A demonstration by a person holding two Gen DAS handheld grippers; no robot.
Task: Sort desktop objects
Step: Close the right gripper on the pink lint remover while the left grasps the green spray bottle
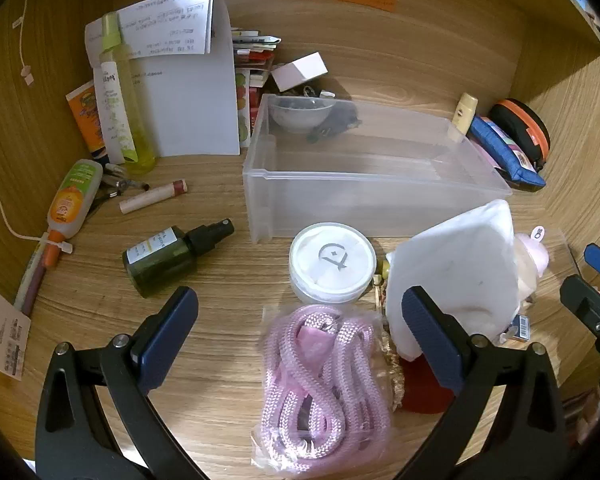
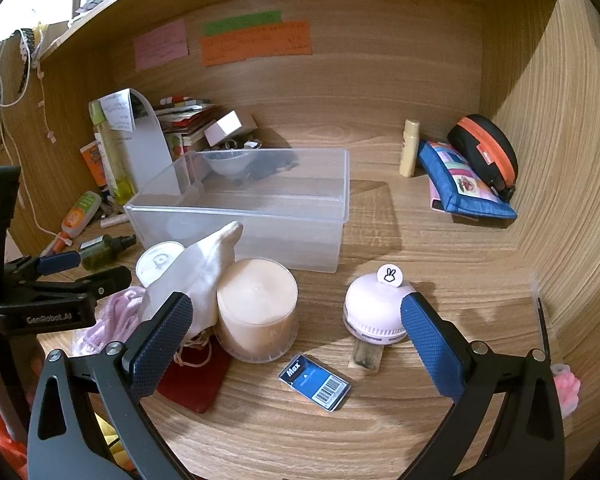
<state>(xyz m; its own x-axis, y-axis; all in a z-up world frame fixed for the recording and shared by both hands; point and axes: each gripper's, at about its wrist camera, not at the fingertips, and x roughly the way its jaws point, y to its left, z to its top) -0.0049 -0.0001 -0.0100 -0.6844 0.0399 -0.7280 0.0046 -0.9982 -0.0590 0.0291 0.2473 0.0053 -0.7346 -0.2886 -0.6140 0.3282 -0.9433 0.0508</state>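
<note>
**Wood alcove, cluttered tabletop, both jaws wide**

I see a wood-grain tabletop (image 2: 440, 248) boxed in by matching back and side panels, sticky notes (image 2: 256, 42) on the back panel. Clear plastic bin (image 2: 260, 208) sits mid-surface, a small bowl (image 2: 228, 164) at its far end. Left gripper (image 1: 300, 332) hangs over the bagged pink rope (image 1: 320, 384), jaws spread, holding nothing. Right gripper (image 2: 296, 332) likewise spread and unloaded, pink round gadget (image 2: 374, 306) just beside its right finger, blue card (image 2: 315, 382) on the tabletop between them.
</note>
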